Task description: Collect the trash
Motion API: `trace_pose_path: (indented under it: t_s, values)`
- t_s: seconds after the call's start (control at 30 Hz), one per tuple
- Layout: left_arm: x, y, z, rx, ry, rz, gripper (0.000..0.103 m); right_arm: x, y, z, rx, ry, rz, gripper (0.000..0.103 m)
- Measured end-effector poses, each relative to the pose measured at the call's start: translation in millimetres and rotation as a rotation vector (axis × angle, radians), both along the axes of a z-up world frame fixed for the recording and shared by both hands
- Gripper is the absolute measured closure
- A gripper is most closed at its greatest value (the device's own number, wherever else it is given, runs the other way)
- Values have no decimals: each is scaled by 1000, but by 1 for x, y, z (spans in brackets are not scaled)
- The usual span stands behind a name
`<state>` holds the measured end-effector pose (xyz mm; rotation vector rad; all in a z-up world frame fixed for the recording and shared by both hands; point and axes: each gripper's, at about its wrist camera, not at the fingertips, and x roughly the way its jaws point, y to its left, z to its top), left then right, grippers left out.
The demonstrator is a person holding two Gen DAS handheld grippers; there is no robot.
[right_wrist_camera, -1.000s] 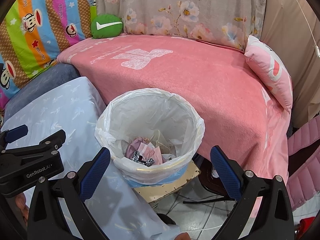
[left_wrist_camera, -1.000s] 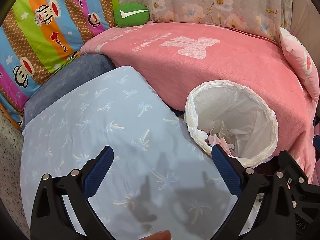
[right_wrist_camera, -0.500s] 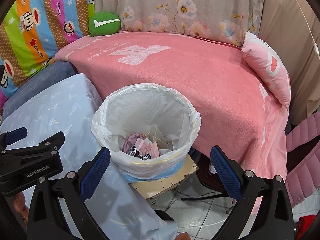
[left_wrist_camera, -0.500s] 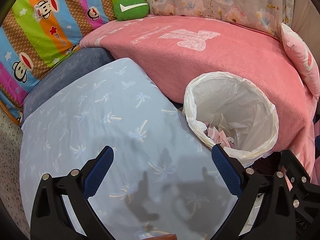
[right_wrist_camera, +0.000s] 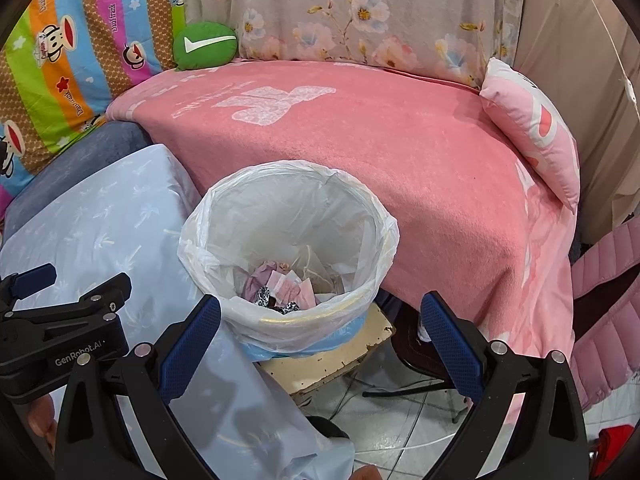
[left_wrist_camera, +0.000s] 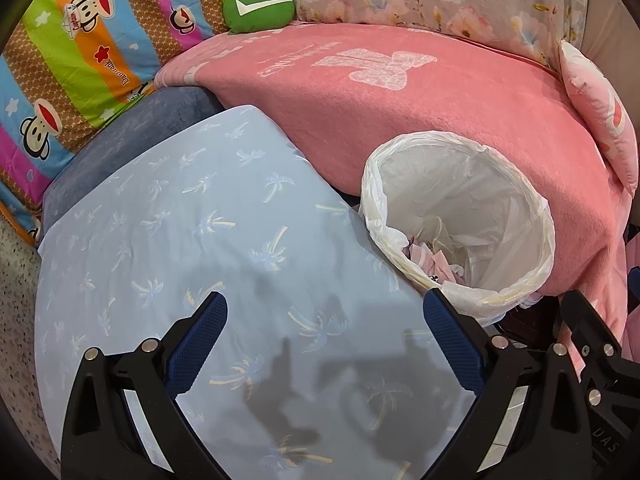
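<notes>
Looking through the left wrist view, the left gripper (left_wrist_camera: 322, 336) hangs with jaws released and empty over the palm-print sheet (left_wrist_camera: 192, 240); the lined trash bin (left_wrist_camera: 460, 224) sits at three o'clock, just beside the sheet.

In the right wrist view, the right gripper (right_wrist_camera: 320, 332) is likewise spread and empty, the bin at twelve o'clock, crumpled trash (right_wrist_camera: 280, 286) inside. The bin perches on a worn stool (right_wrist_camera: 332, 356); a careless nudge could probably tip it.
</notes>
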<state>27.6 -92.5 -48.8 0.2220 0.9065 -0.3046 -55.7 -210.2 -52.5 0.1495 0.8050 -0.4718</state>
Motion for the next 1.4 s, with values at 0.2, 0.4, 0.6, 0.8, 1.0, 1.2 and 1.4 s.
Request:
trace_pose_path:
  t_s: [0.2, 0.4, 0.6, 0.8, 1.0, 1.2, 1.4]
  values:
    - [0, 0, -1, 2, -2, 1, 9, -1, 1, -2, 0, 1, -7, 6]
    - [0, 1, -2, 7, -4, 0, 9, -2, 2, -2, 1, 0, -9, 6]
    - [-1, 2, -3, 10, -4, 3, 9, -2, 1, -2, 1, 3, -13, 6]
    - [-1, 3, -4, 13, -4, 2, 9, -3, 1, -2, 1, 4, -14, 6]
    - [-2, 3, -3, 13, -9, -1, 9, -2, 0, -2, 1, 3, -15, 6]
    - [-3, 2, -3, 14, -11, -4, 9, -3, 0, -2, -2, 4, -18, 6]
    - [-3, 2, -2, 14, -15, -6, 9, -3, 0, -1, 0, 3, -18, 6]
